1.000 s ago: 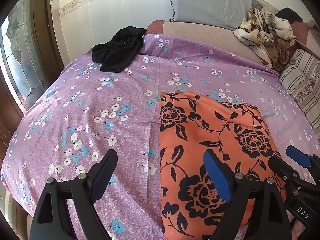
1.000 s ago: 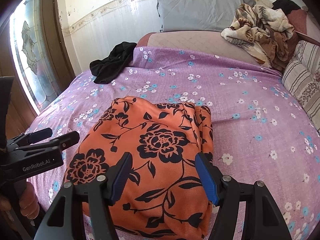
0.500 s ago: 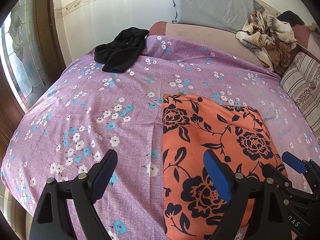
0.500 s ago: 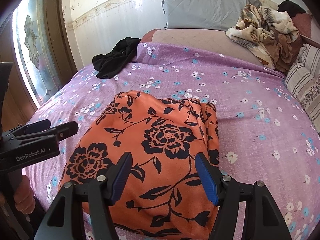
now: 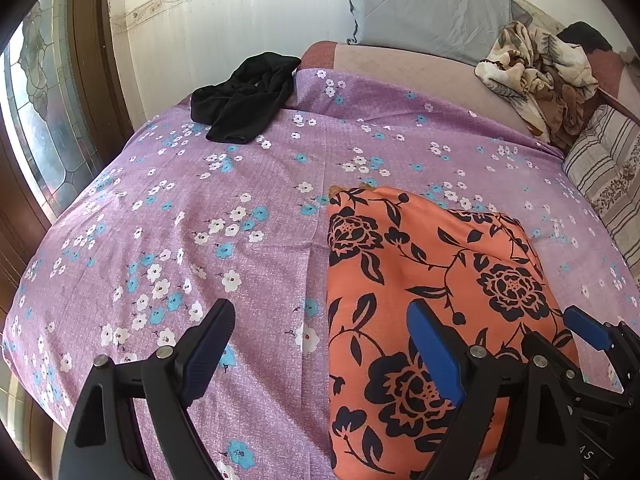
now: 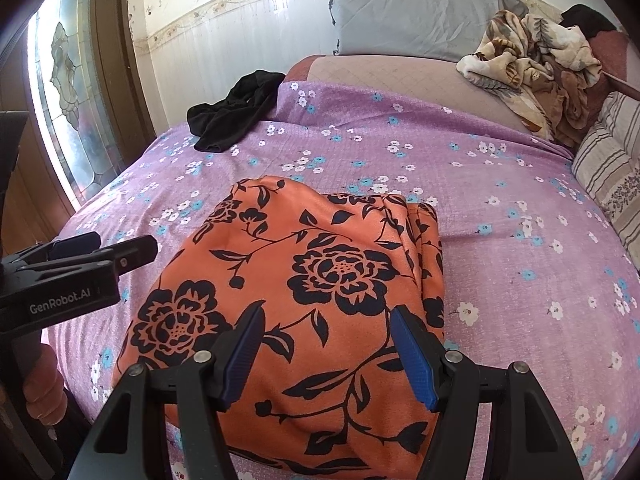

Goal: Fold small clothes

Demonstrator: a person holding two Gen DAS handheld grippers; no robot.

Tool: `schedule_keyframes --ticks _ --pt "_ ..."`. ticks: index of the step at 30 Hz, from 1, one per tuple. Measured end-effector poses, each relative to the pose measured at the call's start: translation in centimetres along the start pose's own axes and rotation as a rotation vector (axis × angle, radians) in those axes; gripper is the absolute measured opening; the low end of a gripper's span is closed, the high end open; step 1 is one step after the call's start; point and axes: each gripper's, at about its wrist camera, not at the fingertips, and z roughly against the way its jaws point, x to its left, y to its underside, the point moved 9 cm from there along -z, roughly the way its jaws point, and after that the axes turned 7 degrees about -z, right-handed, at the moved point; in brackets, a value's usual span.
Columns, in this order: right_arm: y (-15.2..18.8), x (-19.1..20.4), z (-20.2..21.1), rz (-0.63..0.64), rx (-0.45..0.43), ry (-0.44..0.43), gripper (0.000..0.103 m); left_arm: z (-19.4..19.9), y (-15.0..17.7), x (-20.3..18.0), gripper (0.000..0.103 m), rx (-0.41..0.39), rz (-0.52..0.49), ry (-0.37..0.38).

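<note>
A folded orange garment with black flowers (image 5: 420, 272) (image 6: 320, 264) lies on the purple flowered bedsheet (image 5: 200, 220) (image 6: 520, 208) near the bed's front edge. My left gripper (image 5: 320, 320) is open, straddling the garment's left edge: its left finger is over bare sheet and its right finger over the cloth. My right gripper (image 6: 328, 316) is open above the near part of the garment, with nothing between its pads. Each gripper shows in the other's view, the right gripper (image 5: 588, 328) at the garment's right side and the left gripper (image 6: 100, 252) at its left, held by a hand (image 6: 40, 384).
A crumpled black garment (image 5: 244, 104) (image 6: 232, 116) lies at the bed's far left corner. At the head stand a grey pillow (image 5: 420, 12), a rumpled patterned blanket (image 5: 536, 76) and a striped cushion (image 5: 604, 168). A stained-glass window (image 5: 44, 120) is on the left.
</note>
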Motion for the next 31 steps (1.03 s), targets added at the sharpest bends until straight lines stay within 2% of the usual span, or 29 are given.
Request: schedule_keyframes --ticks 21,31 --pt "-0.58 -0.39 0.49 -0.017 -0.027 0.006 0.069 0.03 0.03 -0.13 0.088 0.002 -0.011 0.003" --pt "-0.78 -0.81 0.48 -0.016 -0.031 0.017 0.069 0.31 -0.11 0.07 0.088 -0.027 -0.035 -0.016"
